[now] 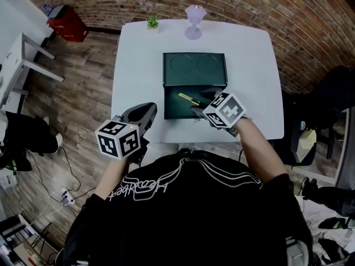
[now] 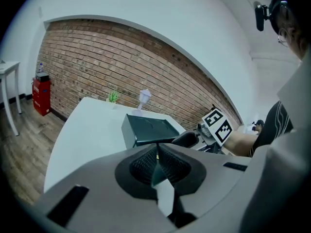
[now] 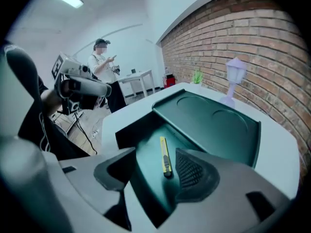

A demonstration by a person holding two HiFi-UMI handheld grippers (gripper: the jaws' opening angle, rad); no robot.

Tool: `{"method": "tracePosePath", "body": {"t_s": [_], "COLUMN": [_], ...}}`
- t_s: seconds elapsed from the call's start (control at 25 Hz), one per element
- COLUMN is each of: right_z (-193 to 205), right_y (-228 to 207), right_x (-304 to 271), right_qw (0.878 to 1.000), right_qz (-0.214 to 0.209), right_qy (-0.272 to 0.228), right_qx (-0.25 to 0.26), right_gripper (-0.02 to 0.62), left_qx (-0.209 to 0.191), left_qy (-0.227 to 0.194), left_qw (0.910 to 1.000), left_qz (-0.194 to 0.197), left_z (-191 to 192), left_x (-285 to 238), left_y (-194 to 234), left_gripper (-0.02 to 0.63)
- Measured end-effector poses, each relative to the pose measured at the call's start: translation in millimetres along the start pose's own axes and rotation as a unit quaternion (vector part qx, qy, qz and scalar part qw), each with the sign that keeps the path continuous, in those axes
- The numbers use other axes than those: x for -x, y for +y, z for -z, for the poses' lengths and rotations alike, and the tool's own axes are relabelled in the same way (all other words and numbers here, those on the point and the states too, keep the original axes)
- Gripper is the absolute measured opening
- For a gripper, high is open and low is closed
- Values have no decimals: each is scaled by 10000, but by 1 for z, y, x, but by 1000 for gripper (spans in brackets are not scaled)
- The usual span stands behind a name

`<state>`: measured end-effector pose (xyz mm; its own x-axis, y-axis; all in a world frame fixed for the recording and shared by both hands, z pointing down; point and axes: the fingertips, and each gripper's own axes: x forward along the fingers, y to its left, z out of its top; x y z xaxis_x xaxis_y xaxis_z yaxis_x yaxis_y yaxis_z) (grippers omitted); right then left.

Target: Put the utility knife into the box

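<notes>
A dark green box [image 1: 173, 111] stands open on the white table [image 1: 138, 65], its lid [image 1: 194, 68] tipped up at the back. The yellow utility knife [image 1: 189, 99] lies flat on the box floor, free of any grip. My right gripper [image 1: 202, 103] hovers over the box's front right part. In the right gripper view the knife [image 3: 165, 157] lies below and between the spread jaws of the right gripper [image 3: 150, 165], and no pad touches it. My left gripper [image 1: 144, 113] is at the table's front left edge, jaws shut and empty [image 2: 156, 166].
A purple lamp-shaped ornament [image 1: 194, 18] and a small green plant [image 1: 152, 22] stand at the table's far edge. A red case [image 1: 67, 24] sits on the wooden floor by the brick wall. A person [image 3: 103, 64] stands beyond the table's left side.
</notes>
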<state>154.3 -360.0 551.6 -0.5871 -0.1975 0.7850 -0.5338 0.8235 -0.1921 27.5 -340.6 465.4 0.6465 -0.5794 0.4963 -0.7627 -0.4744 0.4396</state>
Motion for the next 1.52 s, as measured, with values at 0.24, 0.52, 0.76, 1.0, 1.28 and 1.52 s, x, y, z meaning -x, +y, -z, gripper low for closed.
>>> {"method": "tracePosePath", "body": {"t_s": [0.24,0.52,0.76,1.0,1.28,1.52], "right_z": [-39,-42,-44,-40,-43,-41], "right_y": [29,106,159,184,197,200], "right_x": [65,109,146,166,161,156], "right_qw": [9815,9521,9251,9176,9093,9110], "right_qz": [123,-125,-412,-266,-403,-386], "right_qy": [-1746,-2922,-3624,-3833,-3936,-3912], "right_qx": [-778,-896,-1057,-1019,-1293,-1248], "right_gripper": [163,3,2,2,2,2], "left_qx": [-268,-302,-459,-410,-616,-648], "left_qy": [-15,-257,-398,-481,-591,-470], "left_qw": [9992,9951,9926,9927,9919,9926], "left_qz": [293,905,1051,1023,945,917], "left_z": [-8,9,21,41,41,45], "left_x": [21,56,91,115,135,134], "left_y": [-24,-68,-93,-104,-105,-103], "left_gripper": [37,37,37,37,37,37]}}
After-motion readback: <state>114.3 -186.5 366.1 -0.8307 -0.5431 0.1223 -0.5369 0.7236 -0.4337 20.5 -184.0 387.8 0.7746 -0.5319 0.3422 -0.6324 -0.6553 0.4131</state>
